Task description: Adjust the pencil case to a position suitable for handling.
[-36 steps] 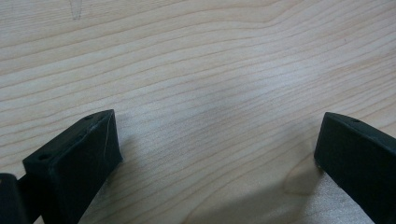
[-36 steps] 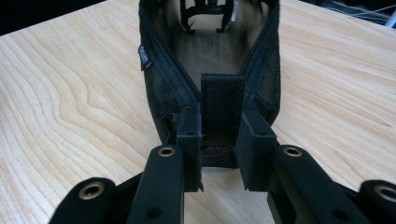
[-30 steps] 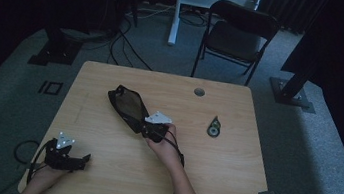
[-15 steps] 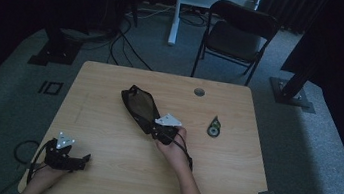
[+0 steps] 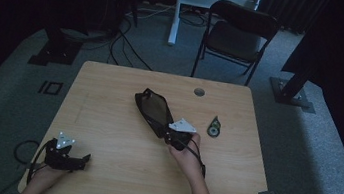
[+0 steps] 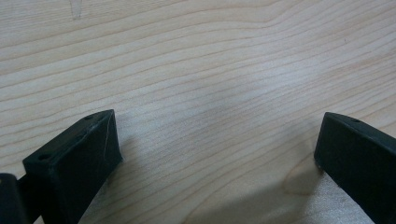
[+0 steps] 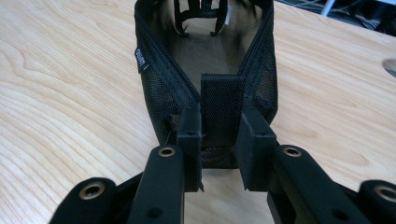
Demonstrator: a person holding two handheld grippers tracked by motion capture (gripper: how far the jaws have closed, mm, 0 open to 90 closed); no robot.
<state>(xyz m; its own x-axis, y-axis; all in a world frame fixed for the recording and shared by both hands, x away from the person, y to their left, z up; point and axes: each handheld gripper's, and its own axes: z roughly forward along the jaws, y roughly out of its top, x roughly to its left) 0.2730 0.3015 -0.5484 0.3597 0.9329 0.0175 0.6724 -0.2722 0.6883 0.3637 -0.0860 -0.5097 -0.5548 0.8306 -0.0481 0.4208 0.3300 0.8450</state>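
A black mesh pouch (image 5: 152, 110) lies open-mouthed on the wooden table (image 5: 104, 98), near its middle. My right gripper (image 5: 171, 136) is shut on the pouch's near end. In the right gripper view the jaws (image 7: 222, 126) clamp a woven black tab at the end of the pouch (image 7: 205, 51), whose open mouth points away. My left gripper (image 5: 82, 159) rests on the table at the front left, open. In the left gripper view its jaws (image 6: 215, 135) stand wide apart over bare wood.
A small round dark object (image 5: 214, 128) lies to the right of the pouch. A cable hole (image 5: 199, 91) sits near the table's far edge. A folding chair (image 5: 238, 35) stands beyond the table. Cables trail on the floor at the far left.
My right gripper has carried the pouch to the right across the table, and a little farther away. The left gripper has stayed where it was.
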